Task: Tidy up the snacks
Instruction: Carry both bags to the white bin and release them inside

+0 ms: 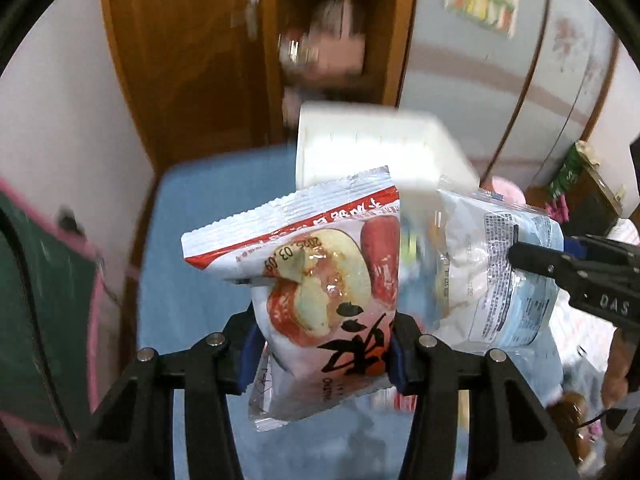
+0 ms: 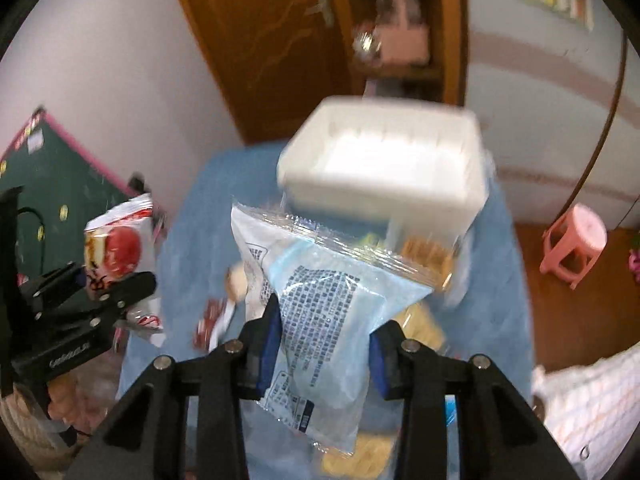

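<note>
My left gripper (image 1: 320,356) is shut on a white snack packet with red dates and an apple slice printed on it (image 1: 320,280), held up above the blue-covered table (image 1: 192,240). My right gripper (image 2: 324,354) is shut on a pale blue and white packet with a printed text panel (image 2: 320,312). Each gripper shows in the other's view: the right one (image 1: 516,258) with its blue packet (image 1: 500,280) at the right, the left one (image 2: 132,292) with the red packet (image 2: 120,252) at the left. A white plastic bin (image 2: 384,160) stands on the table beyond both packets.
Several more snack packets lie on the blue cloth (image 2: 424,328) below the held ones. A wooden cabinet (image 2: 280,40) stands behind the table. A pink stool (image 2: 576,240) sits on the floor at the right, a green board with pink edging (image 2: 52,184) at the left.
</note>
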A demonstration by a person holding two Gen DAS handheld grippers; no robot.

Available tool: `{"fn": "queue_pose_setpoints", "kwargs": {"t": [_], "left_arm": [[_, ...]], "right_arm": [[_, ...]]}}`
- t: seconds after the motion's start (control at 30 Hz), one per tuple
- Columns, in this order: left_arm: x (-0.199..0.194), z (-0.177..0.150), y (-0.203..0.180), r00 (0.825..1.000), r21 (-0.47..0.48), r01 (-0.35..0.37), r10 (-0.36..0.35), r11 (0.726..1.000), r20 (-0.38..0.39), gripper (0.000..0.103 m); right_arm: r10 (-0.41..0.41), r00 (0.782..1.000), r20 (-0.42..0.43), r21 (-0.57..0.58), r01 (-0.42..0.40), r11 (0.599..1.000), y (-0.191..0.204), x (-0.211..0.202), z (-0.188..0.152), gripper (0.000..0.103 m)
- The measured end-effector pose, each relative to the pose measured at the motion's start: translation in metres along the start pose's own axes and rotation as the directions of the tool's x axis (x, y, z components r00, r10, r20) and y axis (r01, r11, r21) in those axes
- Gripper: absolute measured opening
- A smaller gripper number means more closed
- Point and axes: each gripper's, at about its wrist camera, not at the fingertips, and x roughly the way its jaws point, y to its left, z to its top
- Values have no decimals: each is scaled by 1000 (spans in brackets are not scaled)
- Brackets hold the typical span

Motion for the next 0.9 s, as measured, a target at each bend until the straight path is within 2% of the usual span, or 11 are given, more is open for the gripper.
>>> {"fn": "queue_pose_setpoints", "kwargs": {"t": [0.13, 0.2, 0.37, 0.47, 0.53, 0.6, 0.63, 0.73, 0.77, 0.83, 0.9], "left_arm": [[-7, 66, -19, 989, 67, -16, 6, 998, 150, 49], [2, 94, -28, 985, 83, -34, 19, 996, 174, 49], [50, 164, -42, 985, 75, -53, 40, 996, 167, 49], [102, 200, -43, 988, 57, -87, 79, 995, 130, 50], [137, 213, -45, 990, 32, -109, 105, 994, 97, 55], [162, 220, -40, 992, 9, -115, 115, 993, 58, 94], [172, 222, -38, 993, 3, -110, 110, 994, 49, 99], [206, 228, -28, 993, -21, -115, 115, 993, -1, 100], [212, 228, -27, 993, -25, -117, 116, 993, -19, 100], [216, 220, -24, 993, -24, -111, 110, 994, -42, 100], [213, 213, -21, 994, -20, -104, 103, 994, -49, 100]], "right_arm": [[-71, 990, 122, 31, 67, 997, -16, -14, 59, 38], [-93, 983, 159, 60, 84, 995, -25, -12, 87, 38], [-169, 966, 194, 129, 145, 981, -53, 19, 152, 38], [-211, 962, 171, 167, 183, 969, -70, 50, 177, 40], [-220, 966, 137, 182, 194, 964, -81, 70, 186, 46], [-213, 972, 103, 207, 189, 960, -92, 89, 193, 50], [-200, 976, 85, 221, 177, 959, -98, 100, 195, 53], [-191, 981, 45, 257, 173, 951, -110, 119, 192, 56], [-192, 980, 54, 267, 171, 948, -113, 119, 190, 59], [-182, 981, 65, 271, 159, 949, -115, 116, 188, 74], [-159, 983, 88, 272, 130, 954, -116, 108, 185, 76]]}}
